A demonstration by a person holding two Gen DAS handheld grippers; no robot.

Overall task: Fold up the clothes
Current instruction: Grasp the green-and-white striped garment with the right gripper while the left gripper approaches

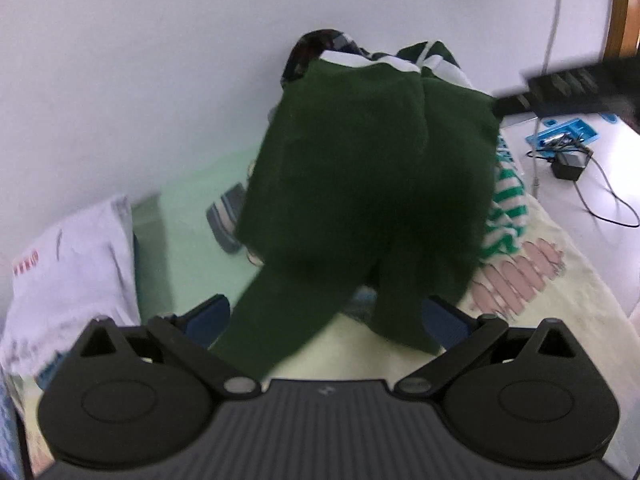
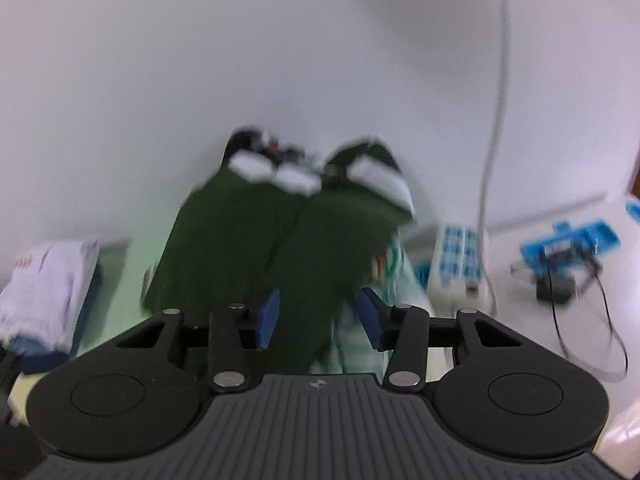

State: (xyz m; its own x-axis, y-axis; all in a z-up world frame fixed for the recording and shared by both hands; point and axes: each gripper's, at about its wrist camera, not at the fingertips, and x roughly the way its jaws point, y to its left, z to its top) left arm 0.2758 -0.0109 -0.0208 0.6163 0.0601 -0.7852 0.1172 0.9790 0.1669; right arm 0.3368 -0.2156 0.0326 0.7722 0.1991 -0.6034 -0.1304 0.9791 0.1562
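Two grippers in view, one dark green garment between them. Left wrist view: dark green garment (image 1: 368, 168) fills centre of frame, draped over a heap of other clothes on the bed (image 1: 560, 292); white-striped cuffs or hem at its top edge, upper centre. Two narrow ends of it run down to bottom centre, into the gap of the left gripper (image 1: 326, 316). Left gripper jaws wide apart, blue pads (image 1: 444, 320) on either side of the cloth; whether they touch it cannot be told. Green-and-white striped garment (image 1: 506, 208) right of centre, partly under the green one. Grey striped piece (image 1: 226, 220) left of centre on pale green sheet. Folded white cloth (image 1: 68, 272) at lower left. Right side of frame: blue tray (image 1: 568, 130) with black adapter (image 1: 568, 166) and cable on white surface; the right gripper shows as a dark blurred bar at upper right.

Right wrist view, blurred: same green garment (image 2: 256, 240) centre frame, white bands on top, against the white wall (image 2: 280, 60). Right gripper (image 2: 318, 316) jaws apart, blue pads each side of a hanging strip of green cloth; contact unclear. White power strip (image 2: 458, 264) right of centre, blue tray (image 2: 576, 240) far right, folded white cloth (image 2: 48, 280) at left edge.
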